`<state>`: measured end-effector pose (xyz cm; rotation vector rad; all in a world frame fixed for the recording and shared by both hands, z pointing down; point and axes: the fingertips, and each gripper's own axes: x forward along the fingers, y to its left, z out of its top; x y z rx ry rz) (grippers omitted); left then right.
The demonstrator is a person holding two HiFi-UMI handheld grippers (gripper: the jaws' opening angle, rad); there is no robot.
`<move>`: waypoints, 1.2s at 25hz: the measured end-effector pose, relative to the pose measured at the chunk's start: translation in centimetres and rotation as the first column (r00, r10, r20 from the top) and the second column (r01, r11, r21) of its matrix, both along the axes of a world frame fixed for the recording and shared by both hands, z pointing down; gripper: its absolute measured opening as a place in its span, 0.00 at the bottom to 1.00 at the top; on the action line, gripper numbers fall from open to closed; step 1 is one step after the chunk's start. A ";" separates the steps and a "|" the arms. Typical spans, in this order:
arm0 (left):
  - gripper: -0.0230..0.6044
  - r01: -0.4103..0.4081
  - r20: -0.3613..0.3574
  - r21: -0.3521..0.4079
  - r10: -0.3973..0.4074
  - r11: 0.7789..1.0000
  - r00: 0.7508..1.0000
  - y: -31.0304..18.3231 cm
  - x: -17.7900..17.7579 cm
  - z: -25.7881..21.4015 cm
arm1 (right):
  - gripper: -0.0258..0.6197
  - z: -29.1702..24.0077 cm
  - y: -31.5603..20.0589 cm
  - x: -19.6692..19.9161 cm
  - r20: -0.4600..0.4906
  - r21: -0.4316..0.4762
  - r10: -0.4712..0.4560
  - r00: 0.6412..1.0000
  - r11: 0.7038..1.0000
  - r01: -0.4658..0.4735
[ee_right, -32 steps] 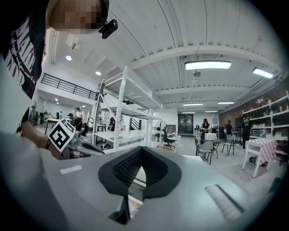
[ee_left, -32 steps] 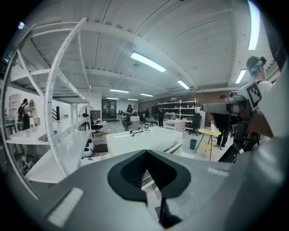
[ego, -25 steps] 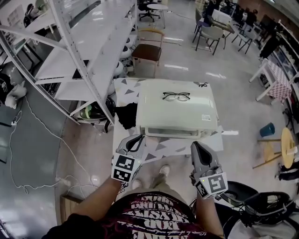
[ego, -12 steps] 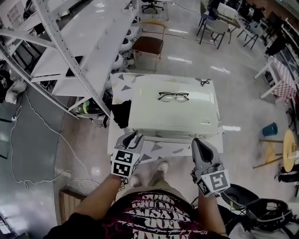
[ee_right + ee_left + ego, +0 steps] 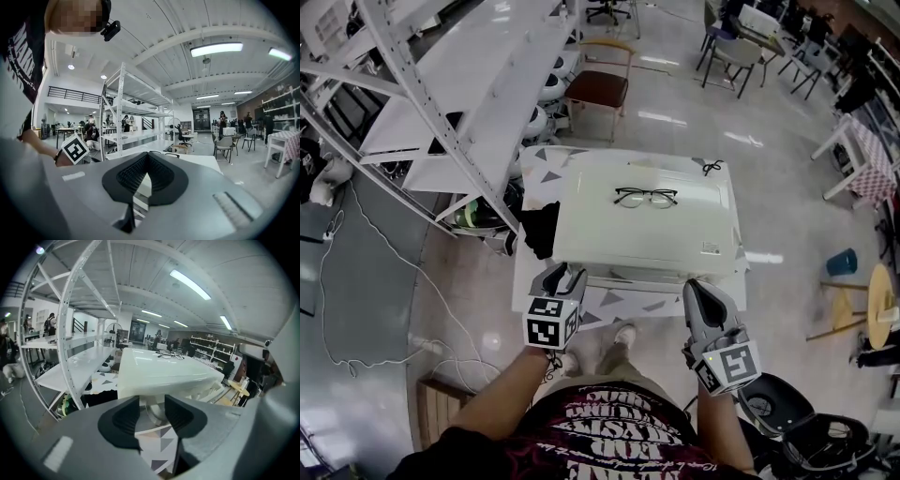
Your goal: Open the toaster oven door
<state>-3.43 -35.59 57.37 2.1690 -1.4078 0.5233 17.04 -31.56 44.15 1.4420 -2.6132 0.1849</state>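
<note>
The white toaster oven [image 5: 642, 225] stands on a small table [image 5: 623, 305] with a grey triangle pattern, and a pair of glasses [image 5: 646, 195] lies on its top. Its front faces me and the door looks closed. My left gripper [image 5: 565, 277] is at the oven's front left corner, open, with nothing held. In the left gripper view the oven [image 5: 159, 373] fills the middle, and its lower front corner shows in the gap of the gripper [image 5: 152, 412]. My right gripper [image 5: 694, 292] hovers by the front right corner, shut and empty; its own view shows the gripper [image 5: 146, 163] with tips touching.
A white metal shelf rack [image 5: 441, 84] runs along the left, close to the table. A black cloth [image 5: 539, 230] hangs at the table's left side. A brown chair [image 5: 600, 89] stands behind the table. Cables lie on the floor at left [image 5: 356, 309].
The head view has shifted a little, so the oven sits higher in frame. The left gripper has tipped steeper at the front left corner. The right gripper has hardly moved.
</note>
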 end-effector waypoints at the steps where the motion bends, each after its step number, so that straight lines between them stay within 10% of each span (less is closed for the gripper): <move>1: 0.32 0.006 -0.011 -0.004 -0.006 1.000 1.000 -0.1 0.0 0.1 | 0.08 0.1 0.1 0.0 0.001 -0.001 -0.001 1.000 1.000 0.001; 30: 0.28 -0.141 0.117 0.125 0.127 0.982 0.985 7.4 0.8 2.5 | 0.08 -2.6 10.0 -3.8 0.035 0.054 0.098 0.995 0.994 -0.100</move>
